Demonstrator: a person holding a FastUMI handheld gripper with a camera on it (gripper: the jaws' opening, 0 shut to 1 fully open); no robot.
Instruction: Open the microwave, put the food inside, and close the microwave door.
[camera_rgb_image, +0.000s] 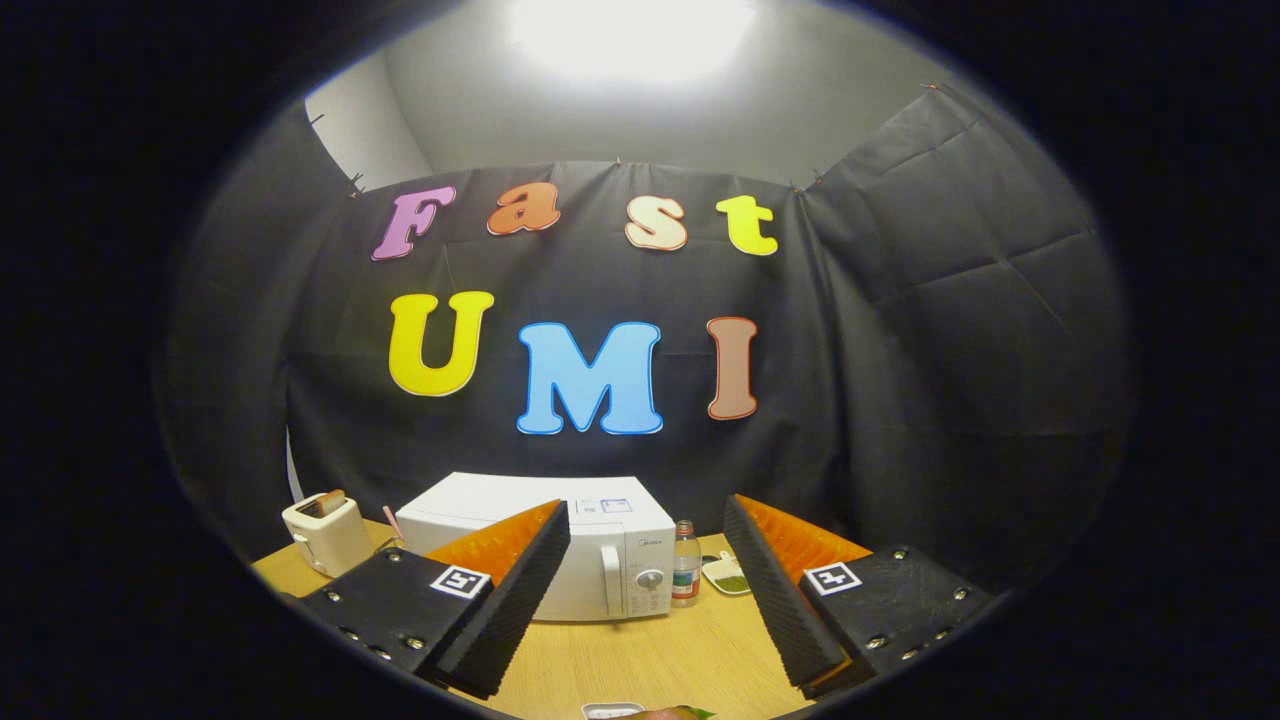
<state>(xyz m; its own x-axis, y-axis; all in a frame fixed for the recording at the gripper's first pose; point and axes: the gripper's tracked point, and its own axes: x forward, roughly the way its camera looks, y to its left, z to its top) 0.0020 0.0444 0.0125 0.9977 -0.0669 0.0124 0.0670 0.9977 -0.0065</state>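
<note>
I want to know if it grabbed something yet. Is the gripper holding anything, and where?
Nothing is held. The gripper is open, fingers wide apart with only air between them. The microwave stands beyond, door shut.

The left finger of the hand-held gripper (645, 600) is covering the left part of the microwave (600, 545) front, and its fingers are standing wide apart. Right of the microwave, the bottle (686, 563) label is showing too small to read, and the small dish (727, 574) contents are appearing only as something green. In front of the microwave, a food container (612, 710) is being cut off by the edge.
</note>
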